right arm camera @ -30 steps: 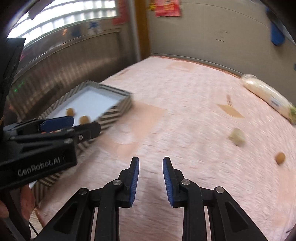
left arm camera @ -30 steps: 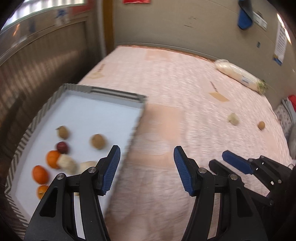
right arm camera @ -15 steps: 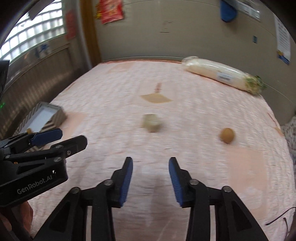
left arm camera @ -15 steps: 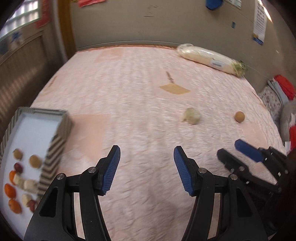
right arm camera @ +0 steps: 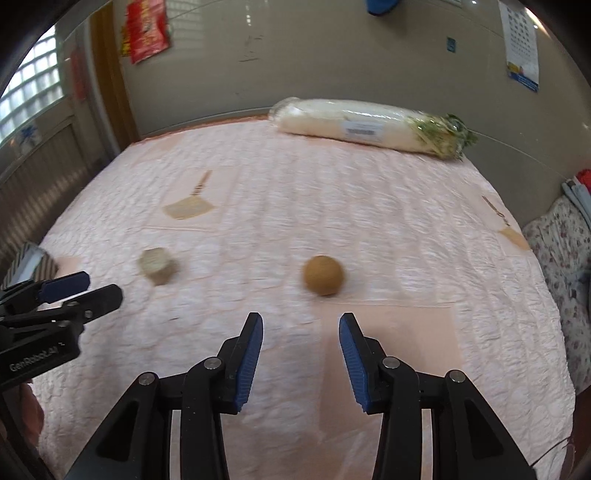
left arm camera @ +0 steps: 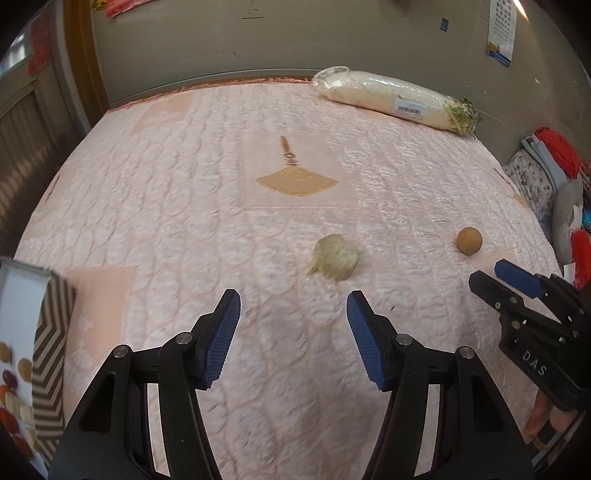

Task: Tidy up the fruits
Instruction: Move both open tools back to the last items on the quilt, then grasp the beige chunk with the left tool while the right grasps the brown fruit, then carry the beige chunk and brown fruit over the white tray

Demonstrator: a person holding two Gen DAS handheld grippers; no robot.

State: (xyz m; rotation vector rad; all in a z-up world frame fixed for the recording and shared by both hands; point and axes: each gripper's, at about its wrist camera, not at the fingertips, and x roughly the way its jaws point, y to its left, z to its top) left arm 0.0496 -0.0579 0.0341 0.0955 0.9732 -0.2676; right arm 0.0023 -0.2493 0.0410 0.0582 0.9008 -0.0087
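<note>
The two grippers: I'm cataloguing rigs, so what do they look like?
Both the left gripper and right gripper have black angular plastic fingers with silver pivot screws and ribbed blue pads. White lettering marks their sides: "GenRobot.AI" on the left, "DAS" on the right. No cables or sleeves show.

A home bedroom: a bed with a pink quilted cover fills the room, folded floral bedding is stacked beside it, a calendar and a red paper decoration hang on the plain walls, and a window lights one side.

A quilted, satiny cloth bedspread carries a glossy plastic-wrapped radish.
</note>
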